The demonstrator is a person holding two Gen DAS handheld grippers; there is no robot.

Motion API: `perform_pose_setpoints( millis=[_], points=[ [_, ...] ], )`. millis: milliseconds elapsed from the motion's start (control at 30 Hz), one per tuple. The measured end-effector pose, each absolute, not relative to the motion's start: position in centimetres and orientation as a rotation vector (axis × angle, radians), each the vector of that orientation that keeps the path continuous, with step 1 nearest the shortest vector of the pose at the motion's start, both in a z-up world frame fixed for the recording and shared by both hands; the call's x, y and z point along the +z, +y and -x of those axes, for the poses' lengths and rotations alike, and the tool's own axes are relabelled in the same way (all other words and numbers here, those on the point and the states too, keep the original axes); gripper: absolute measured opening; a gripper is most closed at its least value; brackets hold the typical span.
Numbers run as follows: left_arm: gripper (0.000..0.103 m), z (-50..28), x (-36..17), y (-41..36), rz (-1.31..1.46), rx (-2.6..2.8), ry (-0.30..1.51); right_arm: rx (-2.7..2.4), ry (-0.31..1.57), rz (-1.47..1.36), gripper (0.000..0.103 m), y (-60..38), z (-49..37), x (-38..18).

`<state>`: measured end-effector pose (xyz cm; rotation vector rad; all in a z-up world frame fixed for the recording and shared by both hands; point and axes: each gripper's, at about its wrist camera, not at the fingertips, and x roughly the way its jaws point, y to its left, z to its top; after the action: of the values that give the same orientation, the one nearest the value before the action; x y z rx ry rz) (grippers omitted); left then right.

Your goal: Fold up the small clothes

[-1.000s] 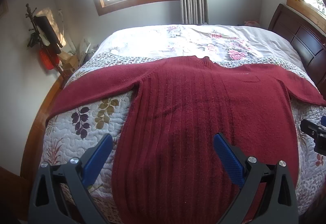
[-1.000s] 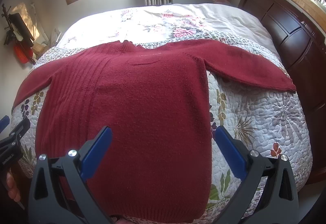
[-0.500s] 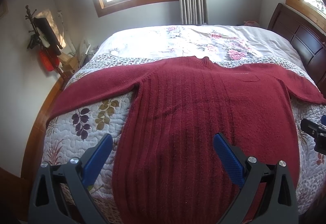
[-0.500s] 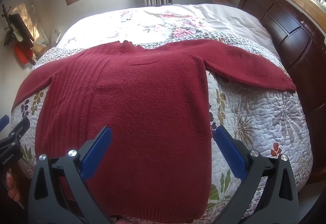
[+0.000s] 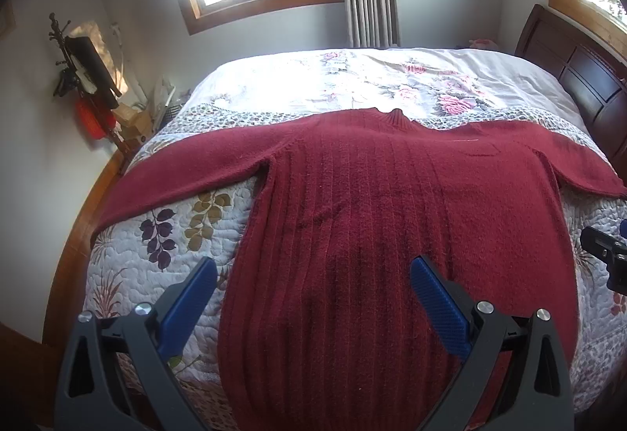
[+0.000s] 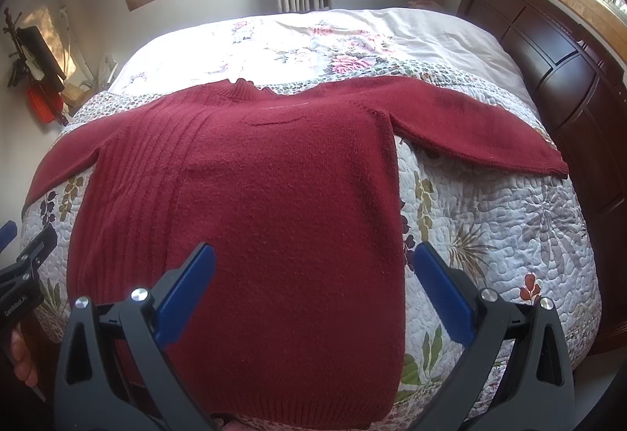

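One label on the left tongs (image 6: 15,274) perhaps reads "GenRobot.AI".

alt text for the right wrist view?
A dark red sweater lies flat on a floral quilt, both sleeves spread out and collar toward the window. The right gripper is open over its hem, holding nothing. The left gripper shows at the left edge, with a wooden headboard on the right.
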<state>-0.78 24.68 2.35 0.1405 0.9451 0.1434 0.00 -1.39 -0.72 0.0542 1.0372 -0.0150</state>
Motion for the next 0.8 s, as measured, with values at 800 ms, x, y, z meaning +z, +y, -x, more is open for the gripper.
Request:
perform_pose_setpoints(
  millis=[800],
  points=[
    [0.099,0.81,2.26,24.63,-0.149,0.145,0.943,-0.011,1.039,-0.058,0.100,-1.42,0.10,-0.91]
  ],
)
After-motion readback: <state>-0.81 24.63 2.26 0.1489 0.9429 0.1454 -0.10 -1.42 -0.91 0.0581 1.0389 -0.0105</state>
